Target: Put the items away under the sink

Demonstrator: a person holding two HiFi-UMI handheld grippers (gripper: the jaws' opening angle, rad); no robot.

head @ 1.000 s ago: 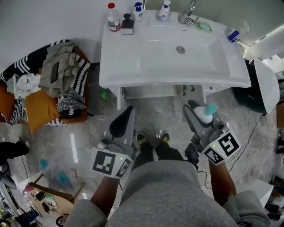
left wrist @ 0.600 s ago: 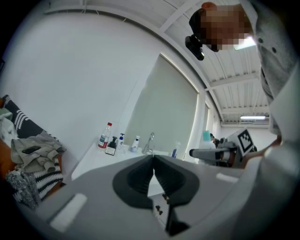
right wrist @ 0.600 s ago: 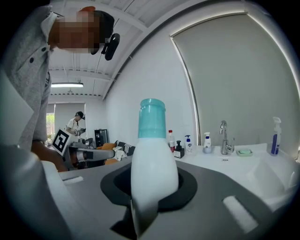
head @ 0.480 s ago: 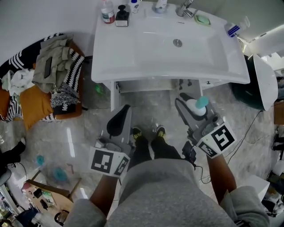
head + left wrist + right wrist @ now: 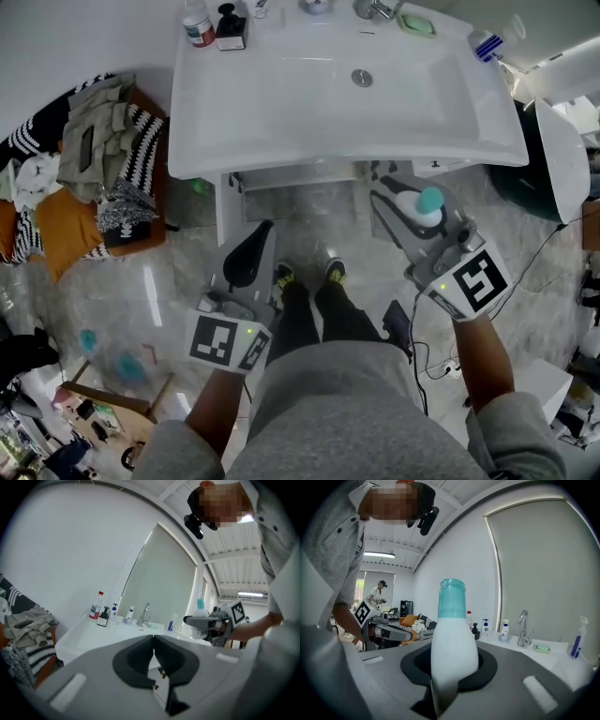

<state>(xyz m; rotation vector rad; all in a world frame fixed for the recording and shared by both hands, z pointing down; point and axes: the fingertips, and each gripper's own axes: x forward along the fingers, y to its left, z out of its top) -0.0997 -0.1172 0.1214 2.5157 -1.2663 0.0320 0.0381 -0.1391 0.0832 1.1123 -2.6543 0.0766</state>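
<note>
The right gripper, fingers clenched on a teal-capped white bottle, holds it just before the sink; the left gripper hangs empty, fingers pressed together. The carrying step seems in hand, and next the bottle needs lowering into the space beneath.

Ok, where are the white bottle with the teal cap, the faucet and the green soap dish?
white bottle [image 5: 453, 644]: right gripper view, on its white body.
faucet [image 5: 524, 632]: right gripper view, on its upright stem.
green soap dish [image 5: 415, 24]: head view, on the middle of the dish.
</note>
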